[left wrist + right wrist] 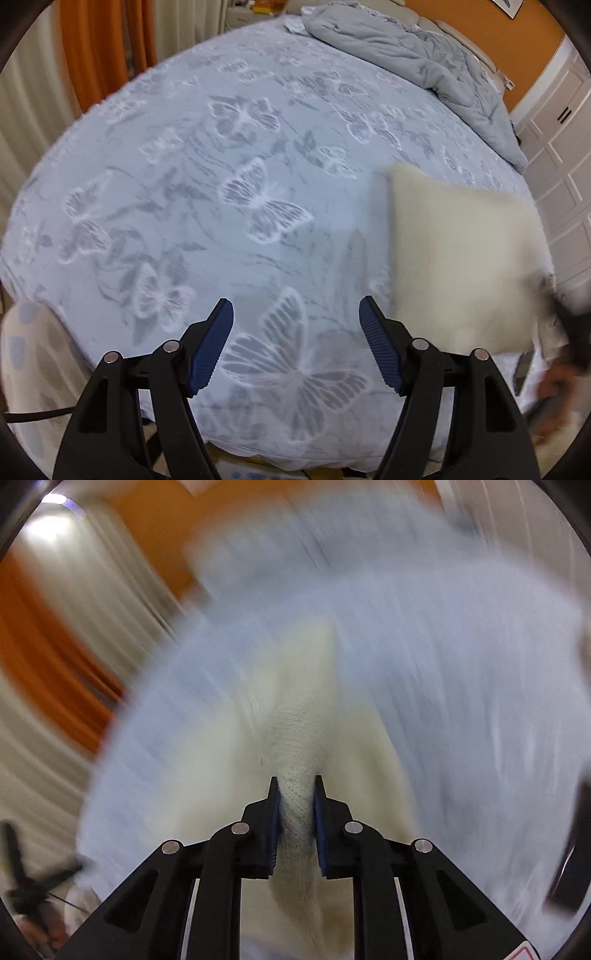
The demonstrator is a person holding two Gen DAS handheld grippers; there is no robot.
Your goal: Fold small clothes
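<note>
The cream knit garment is pinched in my right gripper — the jaws stand narrow with a bunched ridge of ribbed fabric pressed between the blue pads, low at the centre of the right wrist view. Everything beyond that pinch is badly smeared, so I cannot tell how much of the cloth hangs free. In the left wrist view the same piece shows as a pale, blurred slab at the right of the frame, over the bed with its butterfly-patterned cover, though I cannot say whether it touches the cover.

My left gripper stands wide with nothing between the jaws, low in the frame, only the bed cover beyond it.

I judge this piece light, soft and limp: it will sag and drape from any single hold, and the knit may stretch if pulled. I would take a second hold at an edge or corner, well apart from the right grip, so it spreads flat. A rumpled grey quilt lies at the upper right, clear of the work.
</note>
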